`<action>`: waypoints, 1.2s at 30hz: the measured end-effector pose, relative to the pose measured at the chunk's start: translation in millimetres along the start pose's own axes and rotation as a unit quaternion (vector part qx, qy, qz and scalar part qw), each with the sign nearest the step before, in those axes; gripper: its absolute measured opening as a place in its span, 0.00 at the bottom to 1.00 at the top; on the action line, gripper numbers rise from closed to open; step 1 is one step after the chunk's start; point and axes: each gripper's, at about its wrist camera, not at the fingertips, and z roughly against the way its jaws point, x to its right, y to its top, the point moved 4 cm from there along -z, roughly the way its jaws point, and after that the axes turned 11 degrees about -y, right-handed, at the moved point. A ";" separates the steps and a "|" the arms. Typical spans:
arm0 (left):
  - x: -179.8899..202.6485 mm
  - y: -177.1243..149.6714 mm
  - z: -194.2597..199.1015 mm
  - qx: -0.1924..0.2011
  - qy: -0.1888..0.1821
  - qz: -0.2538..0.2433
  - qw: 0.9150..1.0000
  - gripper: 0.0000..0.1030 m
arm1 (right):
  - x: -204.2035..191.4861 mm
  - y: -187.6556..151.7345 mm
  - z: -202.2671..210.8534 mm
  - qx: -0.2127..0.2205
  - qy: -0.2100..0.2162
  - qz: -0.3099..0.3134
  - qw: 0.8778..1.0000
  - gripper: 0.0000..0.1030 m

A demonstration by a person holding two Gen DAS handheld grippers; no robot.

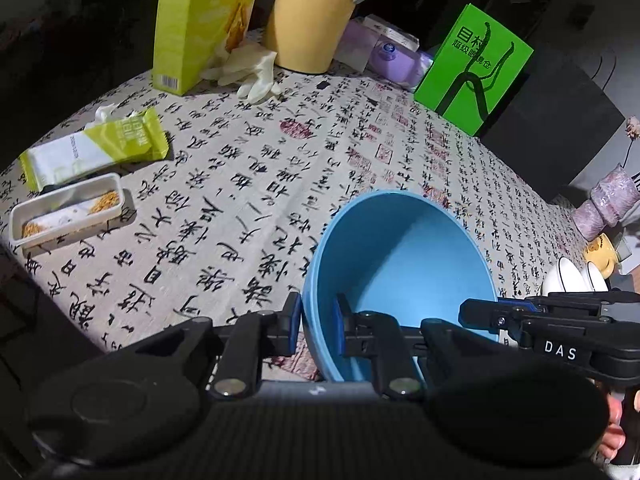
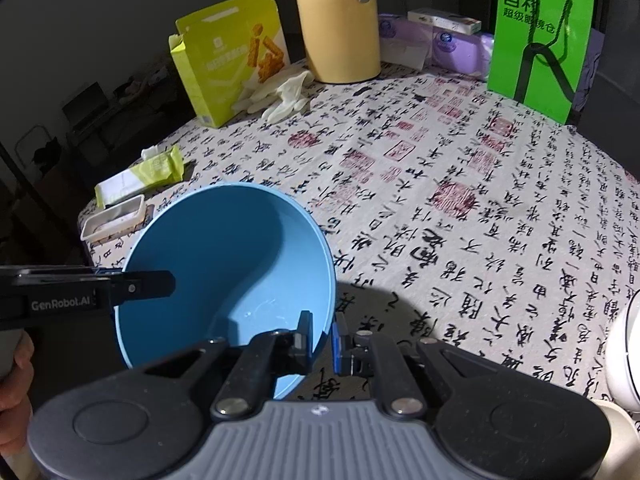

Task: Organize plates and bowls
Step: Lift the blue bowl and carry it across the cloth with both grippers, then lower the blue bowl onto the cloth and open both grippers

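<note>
1. Blue bowl (image 1: 400,268) held tilted above the tablecloth (image 1: 224,184), pinched at opposite rim sides.
2. Left gripper (image 1: 318,322) nearly closed, clamped over near-left rim wall; right gripper (image 2: 322,338) likewise clamped on right rim wall.
3. Best to keep both clamps level together, lower evenly, avoid twisting rim; thin wall likely slippery.
4. White bowls (image 1: 572,278) at the cloth's right edge, near the blue bowl — probable stacking spot, judgement only.
5. Surface: calligraphy-print cloth, fairly cluttered at back: yellow jug (image 2: 338,24), snack box (image 2: 232,56), glove (image 2: 286,94), green card (image 2: 540,40), small tray (image 1: 70,216).
6. Room dark, surroundings hard to make out.
</note>
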 end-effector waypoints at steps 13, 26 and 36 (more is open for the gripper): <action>-11.2 -6.4 -7.7 -0.014 0.001 0.018 1.000 0.16 | -3.7 -0.3 -13.4 -0.015 0.002 -0.003 1.000 0.08; -16.6 -3.8 -11.4 -0.011 -0.008 0.033 0.999 0.39 | -1.0 2.5 -19.8 -0.008 0.008 -0.014 1.000 0.12; -12.6 -1.8 3.0 0.026 -0.029 0.022 0.999 0.81 | 5.0 0.5 -9.8 0.014 0.025 -0.033 0.999 0.45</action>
